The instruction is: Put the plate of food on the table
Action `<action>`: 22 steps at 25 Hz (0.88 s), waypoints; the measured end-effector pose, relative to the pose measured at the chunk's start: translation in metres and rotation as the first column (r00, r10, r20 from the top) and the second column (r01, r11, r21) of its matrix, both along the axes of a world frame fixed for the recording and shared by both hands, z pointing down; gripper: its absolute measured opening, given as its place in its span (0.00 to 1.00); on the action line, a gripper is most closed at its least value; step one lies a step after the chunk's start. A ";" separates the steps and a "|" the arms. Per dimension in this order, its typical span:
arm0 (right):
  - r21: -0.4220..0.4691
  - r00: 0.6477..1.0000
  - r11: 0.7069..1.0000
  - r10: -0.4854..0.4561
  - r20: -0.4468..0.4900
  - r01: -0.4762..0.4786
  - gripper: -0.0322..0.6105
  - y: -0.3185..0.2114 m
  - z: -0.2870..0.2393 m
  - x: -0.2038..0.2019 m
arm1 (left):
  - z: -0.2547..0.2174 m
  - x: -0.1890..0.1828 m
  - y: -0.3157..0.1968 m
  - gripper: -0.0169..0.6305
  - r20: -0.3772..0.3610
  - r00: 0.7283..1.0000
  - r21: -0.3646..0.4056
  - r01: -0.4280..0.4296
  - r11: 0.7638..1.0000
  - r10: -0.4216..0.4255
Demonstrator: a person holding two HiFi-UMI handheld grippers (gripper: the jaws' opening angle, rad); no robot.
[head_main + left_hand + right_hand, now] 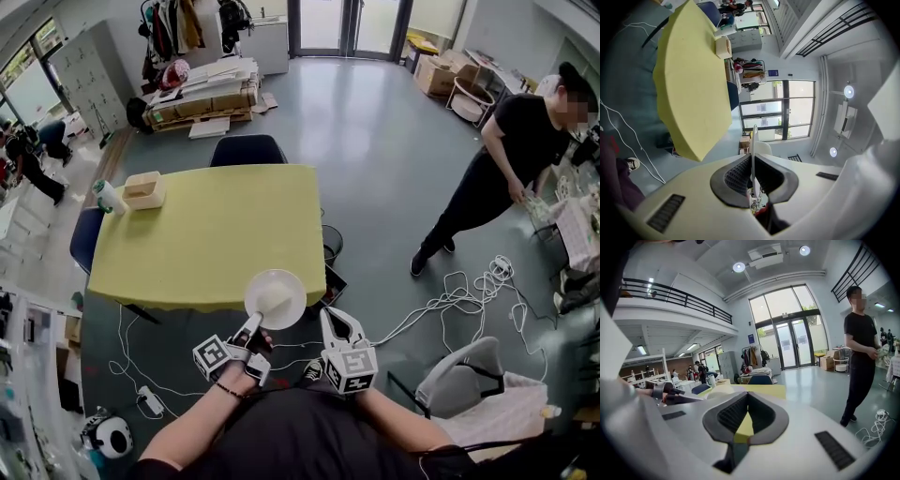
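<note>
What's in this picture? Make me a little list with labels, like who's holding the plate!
plate: white plate with pale food, over the near right corner of the yellow table
left gripper: fingers shut on the plate's rim
right gripper: shut, holding nothing
also on table: box and white container, far left corner
nearby: person in black, standing

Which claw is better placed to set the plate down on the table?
Left. The left claw is clamped on the rim of the plate, which hangs over the near edge of the yellow table, so it likely only needs lowering. The right claw is shut on nothing, off the table.
</note>
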State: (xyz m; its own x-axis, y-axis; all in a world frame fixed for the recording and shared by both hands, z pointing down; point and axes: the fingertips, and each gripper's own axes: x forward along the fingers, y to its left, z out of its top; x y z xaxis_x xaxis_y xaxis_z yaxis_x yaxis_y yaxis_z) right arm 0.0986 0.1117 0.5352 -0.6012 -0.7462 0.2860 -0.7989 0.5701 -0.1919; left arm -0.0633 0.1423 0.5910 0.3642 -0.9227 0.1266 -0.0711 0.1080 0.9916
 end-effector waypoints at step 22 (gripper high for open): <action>-0.008 0.998 0.998 0.054 -0.024 -0.054 0.07 -0.102 0.011 0.027 | 0.010 0.002 -0.106 0.05 0.011 1.000 -0.001 -0.002 1.000 0.002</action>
State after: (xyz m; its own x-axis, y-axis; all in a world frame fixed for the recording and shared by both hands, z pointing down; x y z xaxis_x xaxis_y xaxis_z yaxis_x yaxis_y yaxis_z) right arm 0.1251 0.0095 0.5458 -0.5528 -0.7749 0.3064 -0.8330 0.5241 -0.1775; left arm -0.0612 0.0367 0.6009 0.3645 -0.9219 0.1313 -0.0823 0.1085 0.9907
